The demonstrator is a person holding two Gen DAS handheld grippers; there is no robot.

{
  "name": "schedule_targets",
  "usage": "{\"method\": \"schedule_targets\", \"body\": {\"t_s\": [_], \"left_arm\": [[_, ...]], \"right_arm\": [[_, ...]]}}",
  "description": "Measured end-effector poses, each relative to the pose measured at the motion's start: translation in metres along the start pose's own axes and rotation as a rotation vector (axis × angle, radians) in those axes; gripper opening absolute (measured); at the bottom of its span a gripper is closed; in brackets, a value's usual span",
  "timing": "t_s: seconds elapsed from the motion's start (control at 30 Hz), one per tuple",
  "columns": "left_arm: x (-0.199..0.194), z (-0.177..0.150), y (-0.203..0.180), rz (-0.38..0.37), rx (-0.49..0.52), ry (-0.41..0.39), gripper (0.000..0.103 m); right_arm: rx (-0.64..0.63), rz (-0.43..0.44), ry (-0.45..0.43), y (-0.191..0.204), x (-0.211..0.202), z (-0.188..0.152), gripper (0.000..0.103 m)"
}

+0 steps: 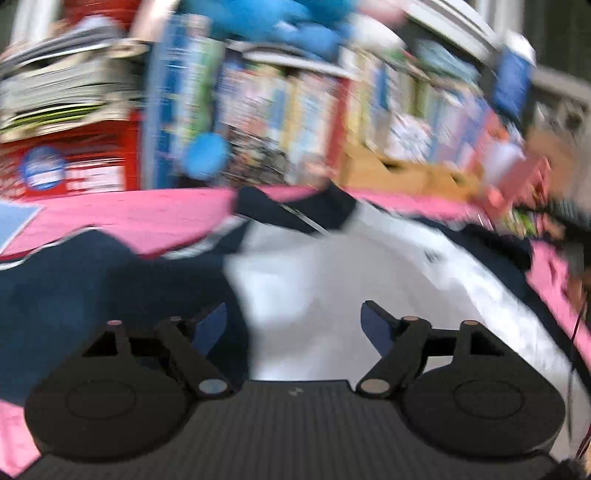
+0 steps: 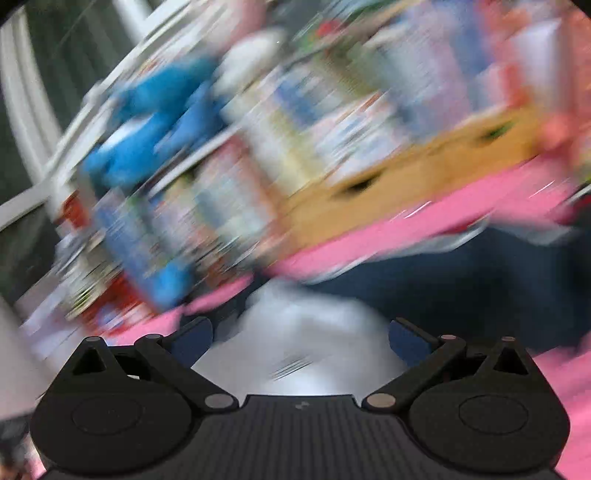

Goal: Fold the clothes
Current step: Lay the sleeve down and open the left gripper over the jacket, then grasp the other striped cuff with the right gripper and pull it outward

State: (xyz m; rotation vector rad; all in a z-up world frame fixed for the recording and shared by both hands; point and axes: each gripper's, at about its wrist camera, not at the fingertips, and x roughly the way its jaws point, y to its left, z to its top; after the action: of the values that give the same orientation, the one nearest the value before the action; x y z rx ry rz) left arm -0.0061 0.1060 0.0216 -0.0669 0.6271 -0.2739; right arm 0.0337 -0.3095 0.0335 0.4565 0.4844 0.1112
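Note:
A white and navy garment (image 1: 332, 280) lies on a pink cover (image 1: 129, 218). Its navy part spreads to the left and its white body runs to the right. My left gripper (image 1: 295, 325) is open just above it, with the fingers (image 1: 210, 328) spread over the line between navy and white. My right gripper (image 2: 299, 336) is open over a white part of the garment (image 2: 306, 332), with navy cloth (image 2: 480, 280) to the right. Both views are blurred by motion. Neither gripper holds anything.
Behind the pink cover (image 2: 424, 229) stands a shelf of colourful books (image 1: 295, 92) with a blue plush toy (image 1: 280, 26) on top. A stack of magazines and a red box (image 1: 70, 162) sit at the left. Wooden drawers (image 2: 424, 173) run along the back.

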Motion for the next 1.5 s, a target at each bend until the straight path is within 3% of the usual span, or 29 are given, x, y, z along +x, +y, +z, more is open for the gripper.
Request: {"method": "schedule_targets", "body": {"t_s": [0.1,0.2,0.3,0.43,0.53,0.6,0.7,0.9,1.03,1.27,1.5], "left_arm": [[0.022,-0.007,-0.010,0.021,0.016,0.051,0.085],[0.044,-0.015,-0.011,0.056,0.000,0.102,0.085],[0.048,-0.021,-0.011,0.080,0.022,0.096,0.090],[0.055,-0.030,-0.024,0.116,0.101,0.089,0.100],[0.054,-0.029,-0.020,0.108,0.084,0.087,0.101],[0.054,-0.030,-0.021,0.112,0.090,0.087,0.101],[0.054,-0.030,-0.021,0.108,0.089,0.087,0.102],[0.053,-0.029,-0.021,0.103,0.089,0.090,0.102],[0.053,-0.028,-0.021,0.100,0.089,0.092,0.103],[0.053,-0.028,-0.022,0.102,0.091,0.094,0.103],[0.053,-0.028,-0.022,0.099,0.091,0.094,0.103]], "right_arm": [[0.058,-0.269,-0.061,-0.065,-0.014,0.029,0.103],[0.083,-0.490,0.003,-0.123,0.002,0.047,0.103],[0.025,-0.565,0.078,-0.139,0.032,0.051,0.103],[-0.153,-0.639,0.159,-0.128,0.080,0.046,0.103],[-0.145,-0.685,0.194,-0.138,0.097,0.045,0.089],[-0.125,-0.713,0.177,-0.145,0.090,0.053,0.043],[-0.150,-0.764,0.123,-0.151,0.065,0.067,0.019],[-0.108,-0.846,-0.039,-0.184,-0.006,0.104,0.015],[-0.035,-0.900,-0.060,-0.225,-0.032,0.116,0.015],[0.033,-0.899,0.059,-0.292,-0.018,0.098,0.019],[-0.023,-0.960,0.089,-0.301,0.005,0.091,0.021]]}}
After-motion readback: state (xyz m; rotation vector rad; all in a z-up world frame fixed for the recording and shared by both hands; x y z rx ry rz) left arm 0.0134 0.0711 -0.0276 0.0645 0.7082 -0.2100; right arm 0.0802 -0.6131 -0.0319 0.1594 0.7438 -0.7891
